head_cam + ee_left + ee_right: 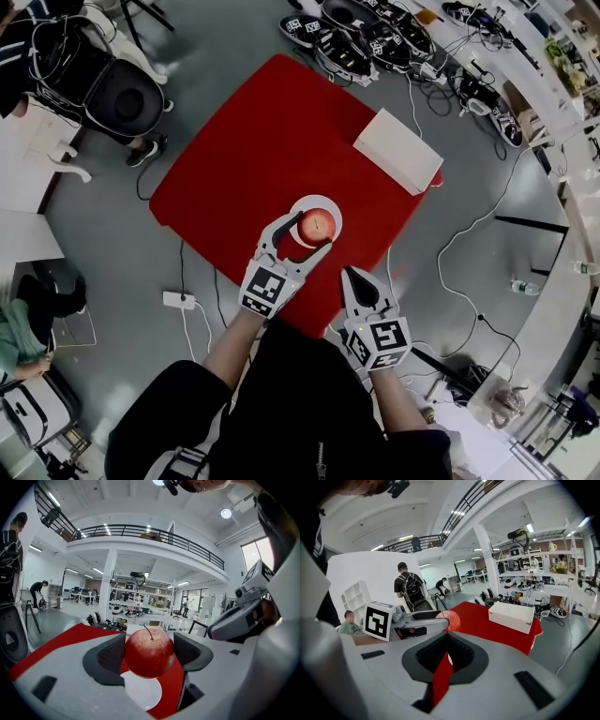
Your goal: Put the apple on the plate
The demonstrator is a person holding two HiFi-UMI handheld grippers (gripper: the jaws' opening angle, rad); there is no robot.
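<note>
Two jaws of the left gripper [302, 232] pinch the apple [318, 225] over the white plate [317, 201]; at five o'clock from it, the right gripper [352, 275] sits closed and empty

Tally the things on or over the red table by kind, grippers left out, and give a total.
Apple: 1
Plate: 1
White box: 1
Total: 3
</note>
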